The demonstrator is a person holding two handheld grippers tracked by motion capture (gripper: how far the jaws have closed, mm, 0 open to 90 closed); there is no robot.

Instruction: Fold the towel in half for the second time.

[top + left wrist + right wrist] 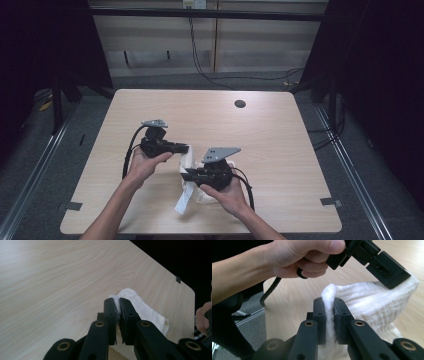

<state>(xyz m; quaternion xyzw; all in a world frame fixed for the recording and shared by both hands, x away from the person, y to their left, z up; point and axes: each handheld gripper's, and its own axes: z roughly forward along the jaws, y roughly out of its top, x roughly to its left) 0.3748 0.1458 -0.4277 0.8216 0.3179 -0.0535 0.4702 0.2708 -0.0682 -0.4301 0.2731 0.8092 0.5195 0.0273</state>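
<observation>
A white cloth lies bunched on the wooden table, lifted between both grippers. My left gripper is shut on one edge of the cloth, which is pinched between its black jaws. My right gripper is shut on another fold of the cloth; white fabric bulges up between its jaws. In the right gripper view the other hand holds the left gripper above the cloth. The cloth's lower end trails toward the near table edge.
A dark round hole sits in the table near its far edge. Cables run across the floor behind the table. Dark frames and rails stand on both sides. Bare tabletop lies to the right and far side.
</observation>
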